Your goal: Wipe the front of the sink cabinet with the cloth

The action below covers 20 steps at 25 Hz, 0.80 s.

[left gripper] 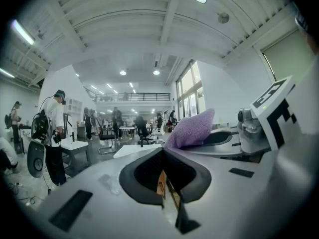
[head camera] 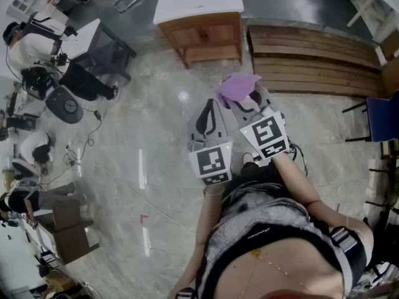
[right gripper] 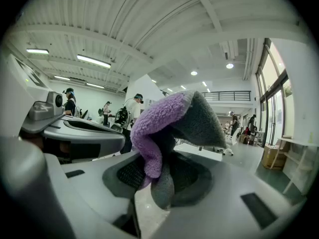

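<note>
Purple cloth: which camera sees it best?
The right gripper view. There the cloth fills the middle, pinched by the right gripper, purple on one side and grey on the other. The head view shows the cloth only as a small purple bunch. The left gripper view shows the cloth from the side, sticking up.

Glossy grey floor (head camera: 156, 136) with sink cabinet (head camera: 202, 36)

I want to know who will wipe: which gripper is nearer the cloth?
Right. The right gripper is shut on the cloth, which sticks out past its jaws. The left gripper, shut and empty, is beside it on the left, apart from the cloth.
</note>
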Each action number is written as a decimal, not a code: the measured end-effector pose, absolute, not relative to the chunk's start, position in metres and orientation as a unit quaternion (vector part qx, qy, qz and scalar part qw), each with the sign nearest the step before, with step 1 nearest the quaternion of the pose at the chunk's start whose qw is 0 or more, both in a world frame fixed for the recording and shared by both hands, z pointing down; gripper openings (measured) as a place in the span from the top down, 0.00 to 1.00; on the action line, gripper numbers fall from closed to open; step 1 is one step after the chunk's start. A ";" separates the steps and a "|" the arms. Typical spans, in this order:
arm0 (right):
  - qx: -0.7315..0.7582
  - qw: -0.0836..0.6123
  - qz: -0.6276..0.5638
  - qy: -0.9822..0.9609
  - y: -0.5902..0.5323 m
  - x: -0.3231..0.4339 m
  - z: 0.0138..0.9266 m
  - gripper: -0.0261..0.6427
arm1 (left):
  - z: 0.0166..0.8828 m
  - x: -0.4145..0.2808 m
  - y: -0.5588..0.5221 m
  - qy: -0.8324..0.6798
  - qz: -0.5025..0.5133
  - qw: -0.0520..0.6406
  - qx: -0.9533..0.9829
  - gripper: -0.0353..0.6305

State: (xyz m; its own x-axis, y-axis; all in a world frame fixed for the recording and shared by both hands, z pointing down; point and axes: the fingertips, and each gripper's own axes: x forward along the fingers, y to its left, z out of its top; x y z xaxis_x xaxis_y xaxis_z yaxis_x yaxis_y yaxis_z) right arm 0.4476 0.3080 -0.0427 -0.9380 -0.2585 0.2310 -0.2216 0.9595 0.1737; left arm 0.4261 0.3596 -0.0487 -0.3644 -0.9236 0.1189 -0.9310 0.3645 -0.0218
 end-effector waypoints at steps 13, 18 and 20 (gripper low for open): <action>0.114 0.107 -0.060 -0.986 0.303 0.463 -0.050 0.69 | -0.061 0.441 0.354 -0.834 0.053 0.017 0.549 0.95; 0.103 0.113 -0.058 -0.987 0.297 0.466 -0.046 0.69 | -0.057 0.445 0.349 -0.838 0.054 0.025 0.542 0.95; 0.098 0.113 -0.057 -0.987 0.293 0.469 -0.044 0.69 | -0.056 0.448 0.346 -0.842 0.061 0.020 0.536 0.95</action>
State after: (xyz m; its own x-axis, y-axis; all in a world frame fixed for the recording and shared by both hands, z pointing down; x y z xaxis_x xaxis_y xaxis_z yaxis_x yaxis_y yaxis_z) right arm 0.4687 0.2934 -0.0443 -0.9551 -0.2060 0.2127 -0.1801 0.9744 0.1347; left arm 0.4475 0.3465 -0.0563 -0.4237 -0.9003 0.0995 -0.9053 0.4172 -0.0800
